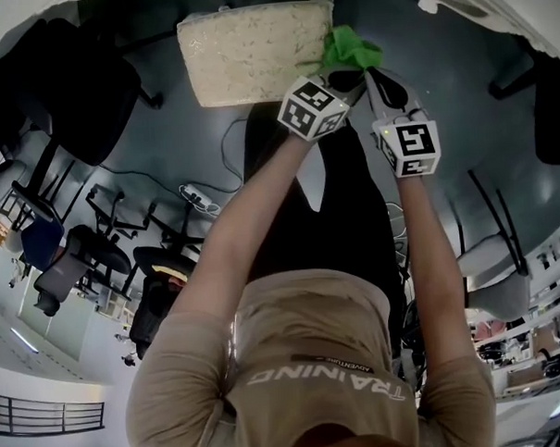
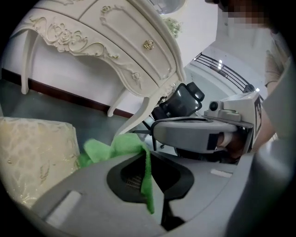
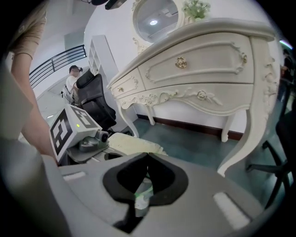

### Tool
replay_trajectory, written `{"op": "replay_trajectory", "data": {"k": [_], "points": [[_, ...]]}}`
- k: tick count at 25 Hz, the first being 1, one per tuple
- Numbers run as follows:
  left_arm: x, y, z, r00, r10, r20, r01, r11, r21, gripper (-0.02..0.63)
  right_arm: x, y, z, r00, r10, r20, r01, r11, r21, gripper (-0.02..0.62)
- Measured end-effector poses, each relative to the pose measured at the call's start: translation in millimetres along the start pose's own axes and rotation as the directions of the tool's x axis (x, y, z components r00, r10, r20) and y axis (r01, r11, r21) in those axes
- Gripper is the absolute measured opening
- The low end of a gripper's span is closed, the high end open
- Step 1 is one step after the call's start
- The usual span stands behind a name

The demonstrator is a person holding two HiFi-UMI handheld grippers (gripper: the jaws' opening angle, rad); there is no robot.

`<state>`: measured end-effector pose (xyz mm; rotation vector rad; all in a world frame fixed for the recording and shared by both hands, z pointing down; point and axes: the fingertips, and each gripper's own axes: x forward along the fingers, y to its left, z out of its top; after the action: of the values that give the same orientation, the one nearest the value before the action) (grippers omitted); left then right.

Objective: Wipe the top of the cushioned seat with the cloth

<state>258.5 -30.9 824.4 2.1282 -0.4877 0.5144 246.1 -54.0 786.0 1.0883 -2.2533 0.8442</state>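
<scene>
The left gripper (image 2: 147, 155) has its fingers closed on the green cloth (image 1: 350, 48), which is bunched at the right edge of the cushioned seat (image 1: 254, 50), top centre of the frame. The seat's long axis runs left from the fingers, its top bare. The right gripper (image 3: 147, 157) is just beside, fingers together, apparently empty

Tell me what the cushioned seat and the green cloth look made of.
The cushioned seat looks like woven upholstery fabric, cream with a faint leafy pattern and a slight sheen, and is probably padded given its puffy edges. The cloth looks like a soft bright-green textile, possibly microfibre: it crumples and shows a ribbed hem.
</scene>
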Motion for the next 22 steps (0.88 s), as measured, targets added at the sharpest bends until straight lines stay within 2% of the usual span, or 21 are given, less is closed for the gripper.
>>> {"op": "replay_trajectory", "data": {"k": [7,13,17,22], "points": [[-16.1,-15.4,8.5,1.000,-0.002,0.007,0.001,0.998,0.057,0.025,-18.4,-5.0,4.7,0.999,-0.033,0.021,0.033,0.999,0.008,0.005],[-69.9,-17.4,18.0,0.995,0.013,0.098,-0.023,0.995,0.099,0.025,-14.6,25.5,15.9,0.998,-0.044,0.045,0.044,0.999,0.003,0.005],[-116.4,4.5,15.5,0.988,0.057,0.146,-0.072,0.993,0.095,0.025,3.4,63.6,20.6,0.998,-0.029,0.059,0.029,1.000,0.007,0.005],[-194.6,29.9,-10.1,0.975,0.136,0.178,-0.147,0.988,0.046,0.025,26.6,145.9,19.4,0.998,0.055,0.031,-0.054,0.998,-0.045,0.005]]}}
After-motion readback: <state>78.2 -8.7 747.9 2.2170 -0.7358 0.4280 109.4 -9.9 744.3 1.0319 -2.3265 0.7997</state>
